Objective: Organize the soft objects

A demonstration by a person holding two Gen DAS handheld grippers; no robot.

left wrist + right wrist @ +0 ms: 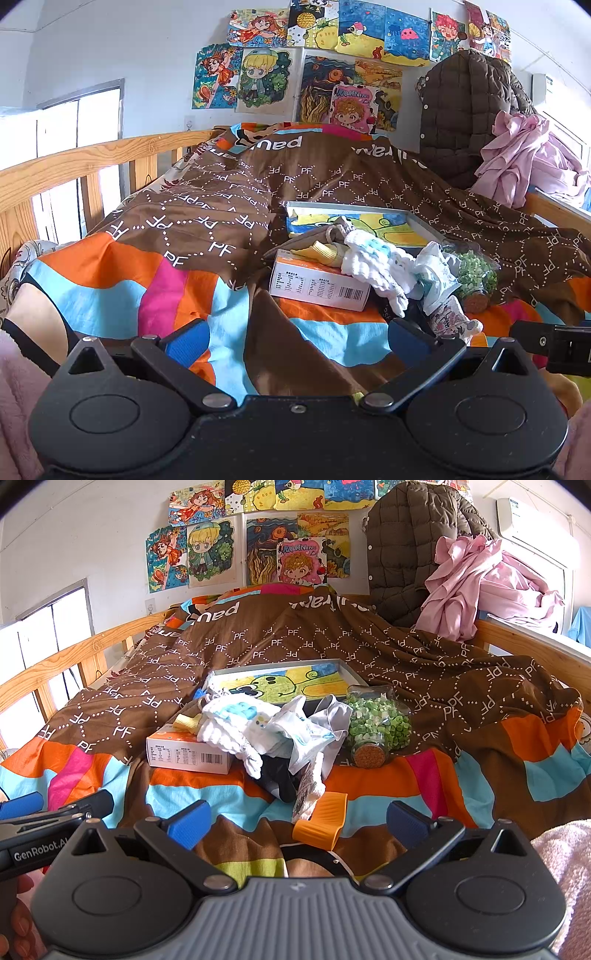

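Right wrist view, nearest first: right tongs spread wide, gripping nothing, hovering low over the striped foot edge of the bed. Just ahead, an orange clip-like piece on the quilt, touching the tail of a patterned sock. Seen at the left margin, the left tongs, likewise open and empty, held level alongside, probably so both could reach the heap together. Beyond, toward the middle of the bed, the task's heap of soft objects: white cloths, a dark sock, a yellow sock, crumpled wrappers, draped partly over a white carton, likely dumped rather than laid. Beside the heap on its right, touching it, a corked jar of green bits on its side. Behind, a shallow tray with a cartoon lining, perhaps the intended receptacle. Farther, at the head edge, a quilted coat and pink clothing piled on the right rail; drawings on the wall. Sorting judged not yet begun.
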